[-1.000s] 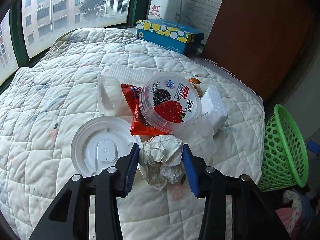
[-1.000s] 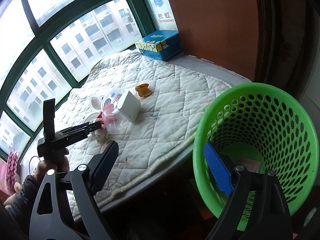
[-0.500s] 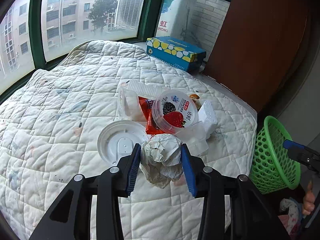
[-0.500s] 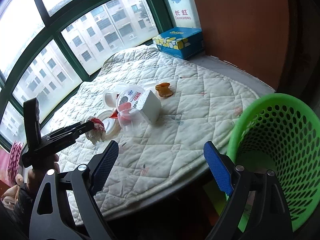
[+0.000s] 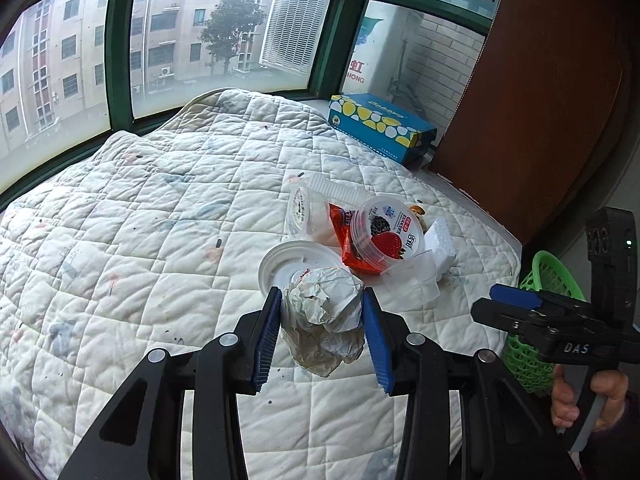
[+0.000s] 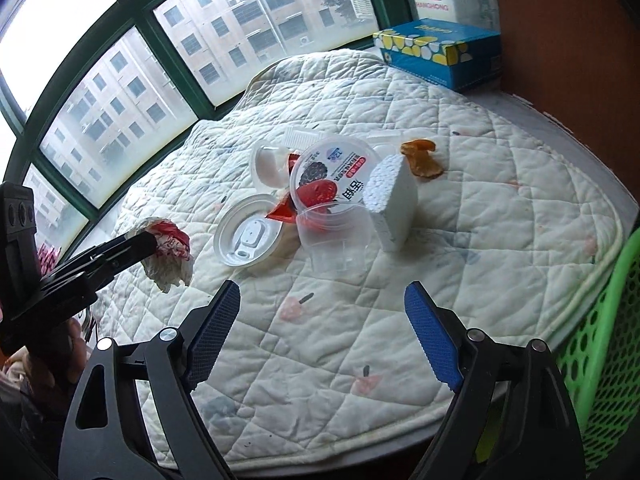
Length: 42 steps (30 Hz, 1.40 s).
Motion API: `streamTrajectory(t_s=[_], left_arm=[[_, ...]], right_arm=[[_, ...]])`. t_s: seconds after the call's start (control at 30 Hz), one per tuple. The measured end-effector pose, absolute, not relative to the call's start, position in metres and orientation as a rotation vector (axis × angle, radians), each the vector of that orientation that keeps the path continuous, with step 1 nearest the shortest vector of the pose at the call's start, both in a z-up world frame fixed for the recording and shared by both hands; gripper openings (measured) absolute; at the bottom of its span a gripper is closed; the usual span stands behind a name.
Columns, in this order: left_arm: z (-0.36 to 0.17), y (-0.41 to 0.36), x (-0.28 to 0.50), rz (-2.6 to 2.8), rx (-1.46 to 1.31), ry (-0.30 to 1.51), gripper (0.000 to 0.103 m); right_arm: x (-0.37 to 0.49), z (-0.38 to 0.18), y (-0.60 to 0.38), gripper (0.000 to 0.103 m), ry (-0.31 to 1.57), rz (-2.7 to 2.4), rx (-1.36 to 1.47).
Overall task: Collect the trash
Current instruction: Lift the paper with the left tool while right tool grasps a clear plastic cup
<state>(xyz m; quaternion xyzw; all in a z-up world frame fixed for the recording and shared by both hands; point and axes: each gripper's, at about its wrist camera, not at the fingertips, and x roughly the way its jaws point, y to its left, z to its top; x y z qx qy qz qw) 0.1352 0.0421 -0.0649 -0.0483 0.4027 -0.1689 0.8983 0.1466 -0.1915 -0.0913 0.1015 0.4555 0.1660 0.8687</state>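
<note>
My left gripper (image 5: pixel 322 334) is shut on a crumpled white paper ball (image 5: pixel 324 316) and holds it above the quilt; the ball also shows in the right wrist view (image 6: pixel 168 248). A trash pile lies on the quilt: a white round lid (image 5: pixel 294 266), a berry-printed tub (image 5: pixel 386 232), a red wrapper (image 5: pixel 352 246), a clear cup (image 6: pixel 334 236), a foam block (image 6: pixel 394 200) and an orange scrap (image 6: pixel 422 158). My right gripper (image 6: pixel 322 338) is open and empty, near the pile at the quilt's front edge. The green basket (image 5: pixel 538 320) stands right of the table.
A blue tissue box (image 5: pixel 380 128) sits at the back by the window. A brown panel (image 5: pixel 540 92) rises at the right. The quilt (image 5: pixel 140 220) covers the round table. The basket's rim shows at the right edge of the right wrist view (image 6: pixel 616 336).
My left gripper has closed on the paper ball and lifted it back from the pile. My right gripper has swung from over the basket to above the quilt, facing the pile.
</note>
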Motion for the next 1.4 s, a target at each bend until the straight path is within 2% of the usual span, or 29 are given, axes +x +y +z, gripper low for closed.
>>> streamTrajectory(t_s=[0.33, 0.63, 0.77, 0.83, 0.87, 1.4], left_arm=[[-0.068, 0.062, 0.133, -0.338, -0.132, 0.830, 0.039], [-0.080, 0.067, 0.140, -0.334, -0.151, 0.854, 0.039], [-0.080, 0.066, 0.140, -0.334, -0.150, 0.854, 0.039], [-0.080, 0.066, 0.140, -0.335, -0.150, 0.854, 0.039], [-0.080, 0.067, 0.140, -0.335, -0.151, 0.853, 0.039], [-0.055, 0.044, 0.127, -0.368, -0.115, 0.811, 0.039]], right_arm=[[0.189, -0.123, -0.170, 0.079, 1.016, 0.357, 0.140], [0.212, -0.130, -0.160, 0.079, 1.020, 0.342, 0.124], [0.214, -0.130, -0.151, 0.072, 1.016, 0.312, 0.070], [0.214, -0.131, -0.151, 0.064, 1.014, 0.300, 0.053], [0.213, -0.131, -0.152, 0.063, 1.013, 0.302, 0.059], [0.161, -0.082, -0.186, 0.063, 0.928, 0.342, 0.188]])
